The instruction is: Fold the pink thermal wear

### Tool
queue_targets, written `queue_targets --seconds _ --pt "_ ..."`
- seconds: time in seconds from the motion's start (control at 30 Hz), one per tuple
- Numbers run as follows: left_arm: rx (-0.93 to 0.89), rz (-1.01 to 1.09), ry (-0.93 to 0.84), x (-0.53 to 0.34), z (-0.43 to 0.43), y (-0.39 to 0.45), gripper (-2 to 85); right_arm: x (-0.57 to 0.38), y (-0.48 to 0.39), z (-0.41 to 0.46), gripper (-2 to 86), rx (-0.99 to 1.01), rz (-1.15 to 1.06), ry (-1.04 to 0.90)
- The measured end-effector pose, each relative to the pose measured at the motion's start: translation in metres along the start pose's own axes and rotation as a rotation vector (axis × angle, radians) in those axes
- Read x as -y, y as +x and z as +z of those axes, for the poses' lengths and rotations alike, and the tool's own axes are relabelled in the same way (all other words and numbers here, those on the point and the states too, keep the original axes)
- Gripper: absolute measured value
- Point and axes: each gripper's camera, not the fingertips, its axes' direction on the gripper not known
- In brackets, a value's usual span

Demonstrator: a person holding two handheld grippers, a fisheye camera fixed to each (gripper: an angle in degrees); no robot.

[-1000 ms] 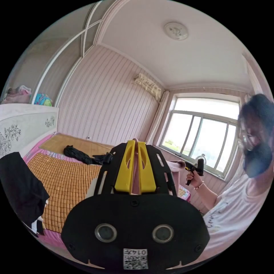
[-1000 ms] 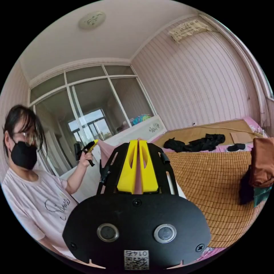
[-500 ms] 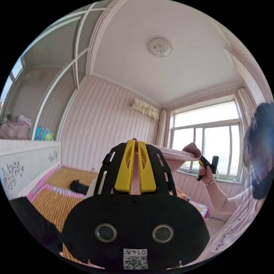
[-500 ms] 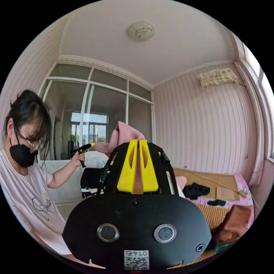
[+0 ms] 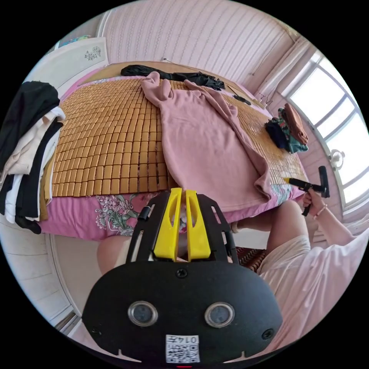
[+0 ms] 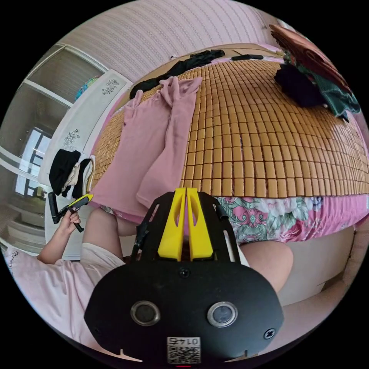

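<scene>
Nearest me, my left gripper (image 5: 180, 194) had its yellow jaws almost together with nothing between them, I think. My right gripper (image 6: 186, 192) had its jaws pressed together, empty as well. Past them, the pink thermal top (image 5: 200, 142) lay spread on the bed's woven mat (image 5: 107, 134), its hem hanging over the near edge. Black clothes (image 5: 173, 75) lay along the mat's far edge.
</scene>
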Motion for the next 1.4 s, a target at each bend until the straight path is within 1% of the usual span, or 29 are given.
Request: queue_targets --seconds 0.03,0.1,0.17,0.2,0.27,0.33,0.43,0.53,0.6,0.67,0.73,0.8,0.87,0.93,1.0,1.07,1.1,1.13,1.23,1.4 --pt "0.008 0.001 -0.013 -0.001 0.006 -0.003 -0.7 0.004 -0.013 0.000 1.7 -0.042 -0.020 0.010" --pt "0.008 -0.016 -0.025 0.000 0.014 -0.010 -0.7 0.014 -0.041 0.008 4.2 -0.066 -0.102 0.005" --pt "-0.002 -0.034 -0.030 0.002 0.020 -0.016 -0.7 0.027 -0.091 0.029 8.9 -0.081 -0.253 0.000" --pt "-0.005 -0.042 -0.036 0.002 0.025 -0.019 -0.7 0.030 -0.103 0.037 9.9 -0.100 -0.282 -0.009" --pt "0.010 -0.038 -0.049 0.002 0.032 -0.021 -0.6 0.043 -0.136 0.068 13.5 -0.197 -0.336 -0.017" --pt "0.029 -0.033 -0.061 -0.001 0.040 -0.023 -0.6 0.052 -0.142 0.093 13.4 -0.262 -0.309 -0.021" --pt "0.009 -0.073 -0.045 -0.004 0.043 -0.033 -0.7 0.060 -0.136 0.117 10.3 -0.324 -0.322 -0.068" --pt "-0.009 -0.067 -0.007 0.000 0.039 -0.036 -0.7 0.068 -0.122 0.118 5.4 -0.303 -0.305 -0.160" --pt "0.007 -0.033 0.005 0.002 0.038 -0.034 -0.7 0.070 -0.111 0.101 3.8 -0.288 -0.261 -0.128" --pt "0.027 0.000 0.010 0.004 0.035 -0.032 -0.7 0.063 -0.094 0.063 2.8 -0.187 -0.178 -0.008" --pt "0.050 0.018 0.032 -0.001 0.026 -0.033 -0.7 0.048 -0.079 0.040 2.4 -0.101 -0.113 0.059" --pt "0.060 0.021 0.033 -0.010 0.022 -0.034 -0.7 0.029 -0.066 0.035 2.3 -0.094 -0.049 0.063" --pt "0.057 0.025 -0.001 -0.022 0.030 -0.036 -0.6 0.005 -0.053 0.052 2.4 -0.106 -0.003 0.007" --pt "0.021 0.011 -0.061 -0.036 0.055 -0.038 -0.4 -0.007 -0.049 0.060 2.3 -0.109 0.031 -0.014" --pt "0.025 -0.002 -0.114 -0.043 0.073 -0.041 -0.2 -0.013 -0.049 0.058 1.9 -0.131 0.059 0.001" --pt "0.015 -0.011 -0.120 -0.048 0.081 -0.044 -0.3 -0.017 -0.056 0.051 1.5 -0.187 0.053 0.024" --pt "0.037 -0.026 -0.109 -0.051 0.082 -0.046 -0.4 -0.017 -0.058 0.051 1.5 -0.195 0.041 0.022" --pt "0.072 -0.032 -0.093 -0.055 0.081 -0.047 -0.5 -0.018 -0.064 0.051 1.9 -0.204 0.010 0.010" --pt "0.094 -0.018 -0.048 -0.062 0.075 -0.053 -0.6 -0.020 -0.083 0.058 4.5 -0.243 -0.070 -0.002" --pt "0.092 -0.004 -0.020 -0.063 0.079 -0.063 -0.1 -0.005 -0.115 0.078 8.4 -0.236 -0.173 -0.001"
